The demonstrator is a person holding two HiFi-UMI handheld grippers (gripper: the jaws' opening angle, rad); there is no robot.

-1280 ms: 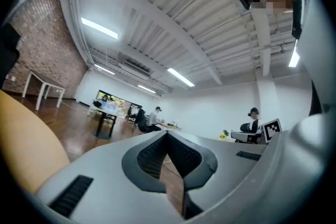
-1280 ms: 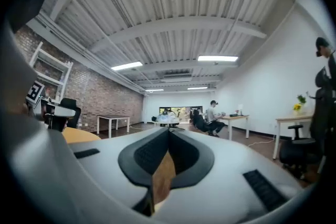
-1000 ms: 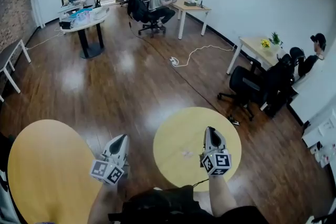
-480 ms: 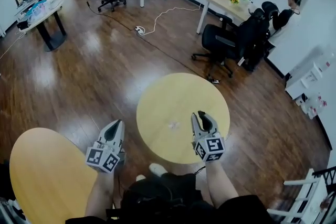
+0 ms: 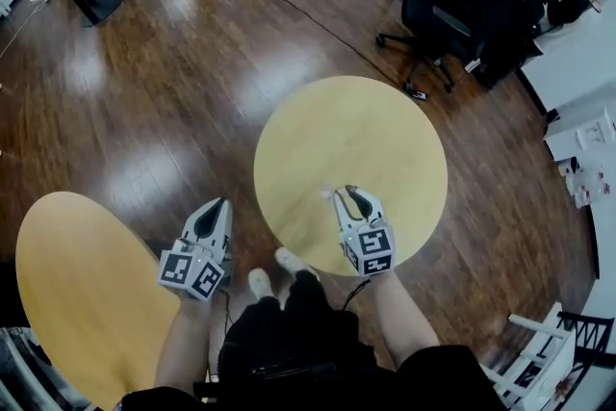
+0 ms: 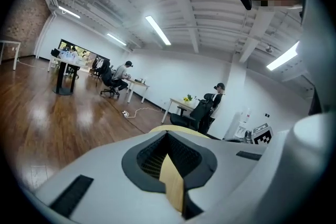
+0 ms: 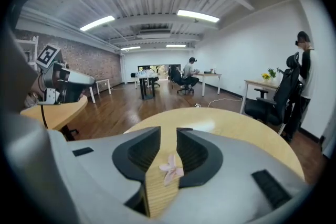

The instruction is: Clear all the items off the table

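A small pale pink flower-like scrap (image 7: pixel 170 169) lies on the round yellow table (image 5: pixel 366 125), near its front edge; it also shows as a pale speck (image 5: pixel 327 192) in the head view. My right gripper (image 7: pixel 168 131) is low over the table with the scrap in the gap between its jaws. Those jaws have just been opening and the pads do not press on the scrap. From above, the right gripper (image 5: pixel 345 193) points at the speck. My left gripper (image 5: pixel 219 204) hangs over the floor left of the table, empty, and its tips meet in the left gripper view (image 6: pixel 168 134).
A second round yellow table (image 5: pixel 77 284) stands at the lower left. The person's shoes (image 5: pixel 262 280) are between the tables. Black office chairs (image 5: pixel 438 14) stand beyond the table, a white unit (image 5: pixel 577 130) at the right and a white chair (image 5: pixel 534 366) at the lower right.
Both grippers have come down. The right one moved from above the table's middle to its front edge and its jaws parted around the scrap. The head view has tipped further down.
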